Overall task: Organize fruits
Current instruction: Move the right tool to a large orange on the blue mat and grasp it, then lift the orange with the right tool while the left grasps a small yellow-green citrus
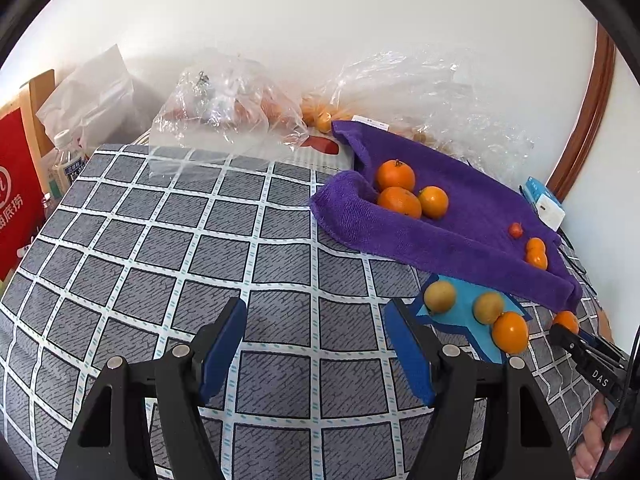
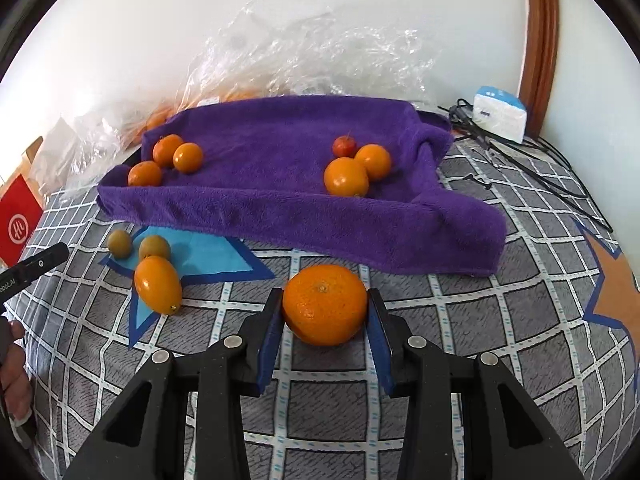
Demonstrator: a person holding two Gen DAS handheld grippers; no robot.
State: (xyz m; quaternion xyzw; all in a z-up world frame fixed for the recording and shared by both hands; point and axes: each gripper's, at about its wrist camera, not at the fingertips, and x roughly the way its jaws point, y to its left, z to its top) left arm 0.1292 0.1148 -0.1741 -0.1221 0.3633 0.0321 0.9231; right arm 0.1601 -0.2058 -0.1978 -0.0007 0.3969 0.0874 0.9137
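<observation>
My right gripper (image 2: 325,314) is shut on a large orange (image 2: 325,304), held just above the checked cloth in front of the purple towel (image 2: 280,208). On the towel lie three oranges at the left (image 2: 166,160) and two oranges (image 2: 346,176) with a small red fruit (image 2: 344,146) at the right. Two yellow-brown fruits (image 2: 154,247) and an oval orange fruit (image 2: 158,284) rest on the blue star patch (image 2: 208,256). My left gripper (image 1: 316,320) is open over bare cloth, nothing between its fingers. In the left wrist view the right gripper (image 1: 570,332) shows at the far right with its orange (image 1: 566,319).
Clear plastic bags (image 1: 228,100) holding more fruit lie along the wall behind the towel. A white and blue box (image 2: 500,114) and black cables (image 2: 532,160) sit at the back right. A red bag (image 1: 16,184) and bottles (image 1: 66,160) stand at the left edge.
</observation>
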